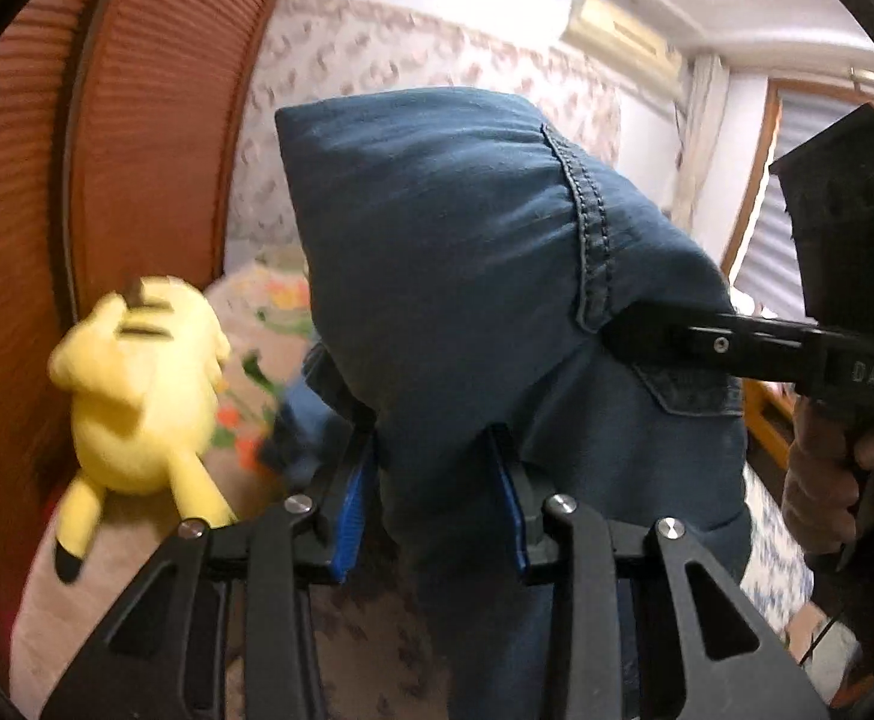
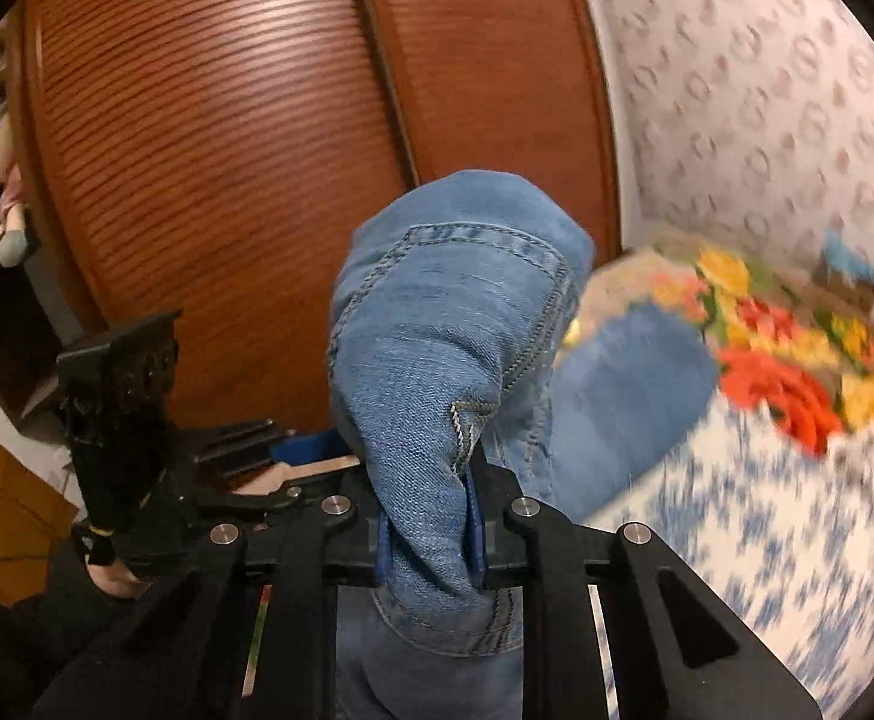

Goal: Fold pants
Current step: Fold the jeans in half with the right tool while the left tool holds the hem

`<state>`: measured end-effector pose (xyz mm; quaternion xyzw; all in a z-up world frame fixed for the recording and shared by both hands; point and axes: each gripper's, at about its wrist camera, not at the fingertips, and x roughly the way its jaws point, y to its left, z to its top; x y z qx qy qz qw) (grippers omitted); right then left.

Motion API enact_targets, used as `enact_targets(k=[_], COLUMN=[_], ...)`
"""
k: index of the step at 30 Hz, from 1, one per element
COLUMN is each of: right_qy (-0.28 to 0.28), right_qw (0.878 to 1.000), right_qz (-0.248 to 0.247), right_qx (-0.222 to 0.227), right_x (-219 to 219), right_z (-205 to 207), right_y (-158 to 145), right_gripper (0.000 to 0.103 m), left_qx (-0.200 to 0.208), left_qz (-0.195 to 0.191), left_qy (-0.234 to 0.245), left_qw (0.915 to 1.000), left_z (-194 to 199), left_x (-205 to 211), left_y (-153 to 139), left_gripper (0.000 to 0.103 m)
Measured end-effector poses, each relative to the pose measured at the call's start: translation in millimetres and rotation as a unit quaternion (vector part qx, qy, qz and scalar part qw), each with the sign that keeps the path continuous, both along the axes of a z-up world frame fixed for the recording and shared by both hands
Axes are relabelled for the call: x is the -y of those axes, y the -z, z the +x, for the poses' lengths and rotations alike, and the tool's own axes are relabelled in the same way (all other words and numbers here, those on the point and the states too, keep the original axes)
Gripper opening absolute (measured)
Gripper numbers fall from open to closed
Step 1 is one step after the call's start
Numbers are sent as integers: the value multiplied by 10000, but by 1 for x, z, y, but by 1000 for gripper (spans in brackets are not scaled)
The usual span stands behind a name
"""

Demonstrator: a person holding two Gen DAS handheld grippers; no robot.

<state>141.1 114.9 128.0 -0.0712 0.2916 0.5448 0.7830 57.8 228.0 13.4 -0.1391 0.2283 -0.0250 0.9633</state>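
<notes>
Your left gripper [image 1: 437, 480] pinches a thick bunch of the blue denim pants [image 1: 467, 252] between its blue pads [image 1: 353, 510], and the fabric billows up over the jaws, above the floral bedspread [image 1: 257, 360]. Your right gripper [image 2: 431, 516] is clamped tightly on a stitched, seamed fold of the pants, which rises above the fingers while a loose part trails toward the bedspread. Seen from the left wrist, the right gripper's finger enters the denim from the side, beside the pocket seam [image 1: 593, 228].
</notes>
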Motion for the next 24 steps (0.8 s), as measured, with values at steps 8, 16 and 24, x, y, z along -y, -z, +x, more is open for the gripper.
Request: enact_targets(k=[8, 16, 24], right_qy=[-287, 1310, 1172], right_qw=[9965, 9837, 9853], right_qz=[781, 398, -419], right_qx=[22, -1168, -1169], right_x=[-56, -60, -37], right_z=[48, 195, 237], right_y=[-47, 80, 113], right_gripper=[16, 19, 43], left_qx=[456, -567, -1419], left_qz=[319, 689, 649], left_qy=[-602, -151, 38], left_qw=[9966, 9959, 9877], left_z=[22, 121, 153], left_x=[-59, -55, -40], left_y=[-60, -9, 71], left_gripper=[35, 35, 35])
